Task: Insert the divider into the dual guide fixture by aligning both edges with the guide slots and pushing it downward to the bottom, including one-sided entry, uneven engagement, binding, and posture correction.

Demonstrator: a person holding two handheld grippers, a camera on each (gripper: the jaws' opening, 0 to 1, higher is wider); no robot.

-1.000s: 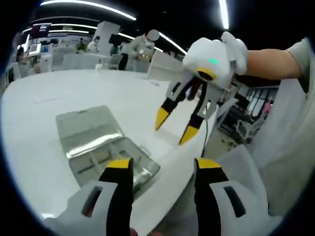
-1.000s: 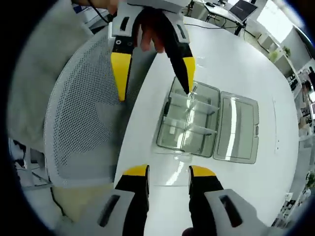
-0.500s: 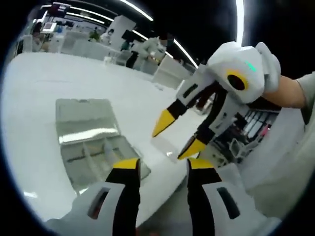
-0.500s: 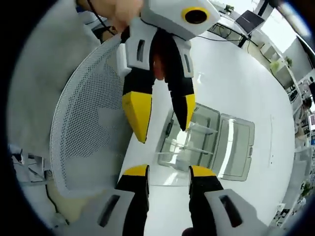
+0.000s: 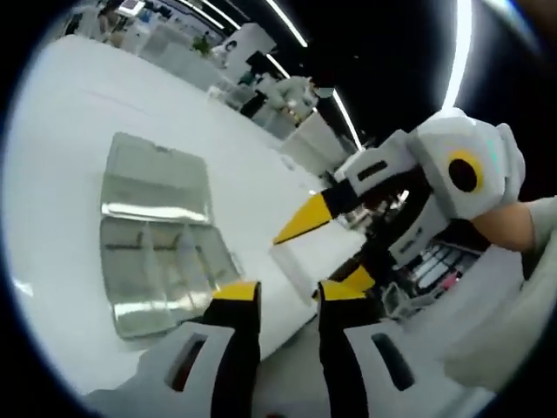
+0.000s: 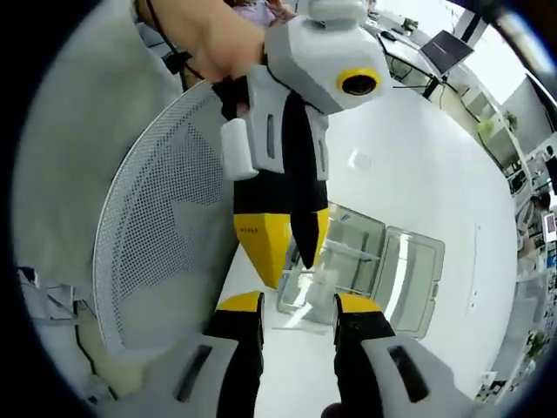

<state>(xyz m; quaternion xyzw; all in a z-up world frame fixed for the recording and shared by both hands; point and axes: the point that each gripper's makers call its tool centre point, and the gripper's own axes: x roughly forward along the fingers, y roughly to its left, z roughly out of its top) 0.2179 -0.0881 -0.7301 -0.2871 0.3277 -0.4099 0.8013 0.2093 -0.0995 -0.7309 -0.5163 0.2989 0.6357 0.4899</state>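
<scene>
A: Left tool [image 5: 283, 300] rises from the bottom of the left gripper view, its yellow-tipped jaws a narrow gap apart. Whether anything sits between them cannot be told. A thin clear divider [image 5: 291, 270] stands just above the tips.

B: And what lies to the left of it?

A: Dual guide fixture [image 5: 161, 261], a clear compartmented box with its lid folded open, flat on the white counter [image 5: 61, 157] near its edge.

B: To the right?

A: Right tool [image 5: 335, 248] enters from the right, angled down toward the counter edge, jaws spread apart on either side of the divider. A hand [image 5: 500, 222] holds its white body, the forearm running off to the right.

B: How does the right gripper view read, left to right?

A: White mesh chair [image 6: 157, 261] at the left. At centre the left tool [image 6: 287, 252] descends from the top, held by a hand [image 6: 209, 39], jaws pointing down and nearly together. Below it the right tool [image 6: 298, 305] shows its own jaws parted, with nothing visibly clamped. The divider [image 6: 313, 292] appears as a clear sheet just above them, at the near end of the fixture [image 6: 392, 270], which lies open on the counter [image 6: 418, 139].
</scene>
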